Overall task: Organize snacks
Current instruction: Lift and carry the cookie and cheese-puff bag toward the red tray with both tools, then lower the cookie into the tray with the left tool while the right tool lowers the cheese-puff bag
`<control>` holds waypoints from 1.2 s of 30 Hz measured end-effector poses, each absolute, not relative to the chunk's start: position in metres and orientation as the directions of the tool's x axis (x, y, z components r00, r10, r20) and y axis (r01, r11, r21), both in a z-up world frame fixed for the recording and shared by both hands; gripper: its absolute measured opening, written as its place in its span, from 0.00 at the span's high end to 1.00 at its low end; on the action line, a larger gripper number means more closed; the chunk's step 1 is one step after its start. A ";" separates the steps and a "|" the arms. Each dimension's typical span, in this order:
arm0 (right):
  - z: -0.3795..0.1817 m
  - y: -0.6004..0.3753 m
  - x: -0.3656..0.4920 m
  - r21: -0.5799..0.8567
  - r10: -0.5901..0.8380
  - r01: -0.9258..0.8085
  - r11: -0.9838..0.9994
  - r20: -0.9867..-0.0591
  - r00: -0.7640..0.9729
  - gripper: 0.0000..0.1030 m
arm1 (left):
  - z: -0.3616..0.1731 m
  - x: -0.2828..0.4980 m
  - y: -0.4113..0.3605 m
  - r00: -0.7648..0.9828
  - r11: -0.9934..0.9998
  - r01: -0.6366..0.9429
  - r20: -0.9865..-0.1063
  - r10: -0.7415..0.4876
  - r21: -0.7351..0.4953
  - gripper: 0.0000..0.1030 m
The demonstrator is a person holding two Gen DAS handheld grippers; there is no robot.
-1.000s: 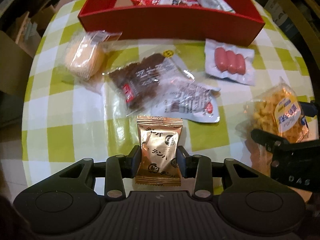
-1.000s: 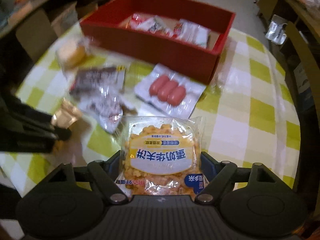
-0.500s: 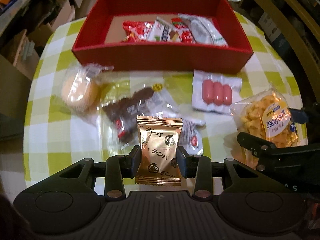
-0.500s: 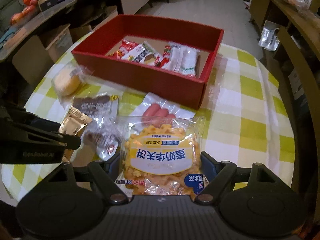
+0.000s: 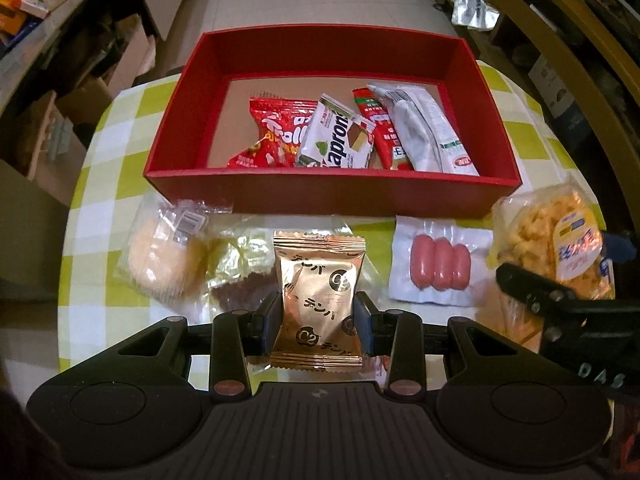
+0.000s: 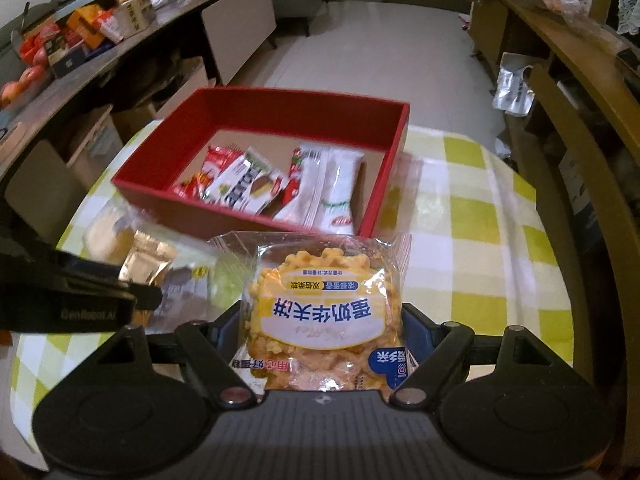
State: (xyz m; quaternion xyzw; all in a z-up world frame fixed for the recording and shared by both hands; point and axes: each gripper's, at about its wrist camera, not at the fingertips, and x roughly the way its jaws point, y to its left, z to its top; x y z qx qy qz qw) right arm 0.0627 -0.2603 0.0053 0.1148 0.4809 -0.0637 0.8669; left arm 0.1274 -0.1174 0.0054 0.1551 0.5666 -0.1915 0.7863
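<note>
My left gripper (image 5: pixel 318 316) is shut on a gold foil snack packet (image 5: pixel 318 292) and holds it above the table, short of the red box (image 5: pixel 332 192). My right gripper (image 6: pixel 322 320) is shut on a clear bag of yellow waffle biscuits (image 6: pixel 324 304), also raised; the bag shows at the right of the left wrist view (image 5: pixel 556 244). The red box (image 6: pixel 192 200) holds several wrapped snacks (image 5: pixel 340 136). On the table lie a sausage pack (image 5: pixel 440 266), a round bun in a clear wrapper (image 5: pixel 164 260) and a dark snack bag (image 5: pixel 244 288), partly hidden.
The round table has a green and white checked cloth (image 6: pixel 480 220). Wooden chair frames (image 6: pixel 580 152) stand at the right. Cardboard boxes (image 5: pixel 120 64) and a cluttered counter (image 6: pixel 80 40) are at the left.
Both grippers have risen and tilted toward the red box with their packets; the box interior now shows fully and the table snacks appear lower and smaller.
</note>
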 end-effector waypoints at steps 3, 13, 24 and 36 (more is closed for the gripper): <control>0.007 -0.264 0.070 0.149 0.000 0.232 0.961 -0.842 0.540 0.18 | 0.004 0.133 -0.120 0.285 0.878 0.477 -0.951 -0.121 0.031 0.55; 0.007 -0.265 0.090 0.157 0.004 0.230 0.960 -0.834 0.552 0.18 | 0.009 0.150 -0.125 0.301 0.886 0.463 -0.946 -0.123 0.032 0.55; 0.008 -0.272 0.110 0.171 0.005 0.243 0.955 -0.827 0.562 0.18 | 0.013 0.173 -0.132 0.317 0.897 0.441 -0.940 -0.128 0.026 0.55; 0.001 -0.281 0.147 0.167 -0.009 0.254 0.953 -0.820 0.572 0.18 | 0.018 0.207 -0.148 0.345 0.907 0.421 -0.927 -0.147 0.013 0.55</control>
